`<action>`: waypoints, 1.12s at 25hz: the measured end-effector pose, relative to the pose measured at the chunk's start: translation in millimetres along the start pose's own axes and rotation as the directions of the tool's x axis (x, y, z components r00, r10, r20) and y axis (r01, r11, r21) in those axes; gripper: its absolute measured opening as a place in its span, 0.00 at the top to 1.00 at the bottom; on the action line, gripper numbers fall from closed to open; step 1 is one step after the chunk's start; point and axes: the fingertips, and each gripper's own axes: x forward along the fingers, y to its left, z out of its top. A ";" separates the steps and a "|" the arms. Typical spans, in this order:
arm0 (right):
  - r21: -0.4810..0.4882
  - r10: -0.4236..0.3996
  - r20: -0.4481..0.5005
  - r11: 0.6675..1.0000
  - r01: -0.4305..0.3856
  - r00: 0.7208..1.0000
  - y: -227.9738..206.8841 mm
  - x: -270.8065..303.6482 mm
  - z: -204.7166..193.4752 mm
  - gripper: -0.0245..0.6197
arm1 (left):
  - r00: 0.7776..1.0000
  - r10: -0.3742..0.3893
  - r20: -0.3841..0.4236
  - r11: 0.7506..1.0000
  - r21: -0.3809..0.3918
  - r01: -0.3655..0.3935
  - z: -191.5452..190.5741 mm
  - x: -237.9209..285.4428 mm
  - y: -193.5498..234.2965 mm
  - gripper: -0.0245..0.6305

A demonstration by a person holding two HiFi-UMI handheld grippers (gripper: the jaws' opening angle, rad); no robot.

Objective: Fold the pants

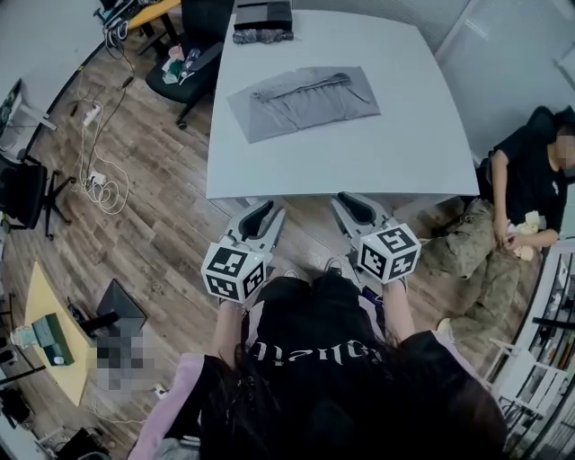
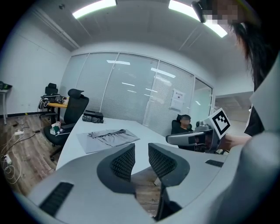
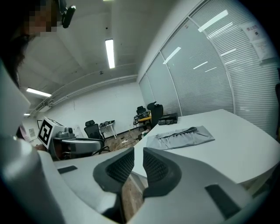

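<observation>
Grey pants [image 1: 304, 101] lie flat, folded into a rough rectangle, on the far half of the white table [image 1: 404, 135]. They also show in the left gripper view as the pants [image 2: 109, 138] and in the right gripper view as the pants [image 3: 183, 136]. My left gripper [image 1: 263, 213] hangs just off the table's near edge, well short of the pants, open with nothing between its pads [image 2: 124, 162]. My right gripper [image 1: 350, 205] is beside it at the same edge, with only a narrow gap between its pads [image 3: 118, 167] and nothing in it.
A dark folded bundle [image 1: 262, 20] sits at the table's far edge. A black office chair [image 1: 193, 63] stands at the far left corner. A person [image 1: 521, 198] sits on the floor to the right. Cables [image 1: 99, 171] trail over the wood floor at left.
</observation>
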 end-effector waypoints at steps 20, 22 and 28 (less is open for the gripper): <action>-0.015 0.095 0.015 0.995 -0.095 0.995 14.2 -76.4 -7.0 0.91 | 0.999 0.013 0.037 1.000 0.000 -0.013 2.4 -14.5 -91.4 0.79; -0.021 0.105 0.015 0.994 -0.105 0.994 15.5 -82.5 -10.2 0.91 | 0.999 0.014 0.038 1.000 -0.002 -0.013 0.3 -15.3 -99.3 0.79; -0.033 0.137 0.017 0.990 -0.136 0.990 21.0 -94.0 -14.0 0.91 | 0.999 0.018 0.038 1.000 0.012 -0.018 -1.6 -17.2 -115.8 0.79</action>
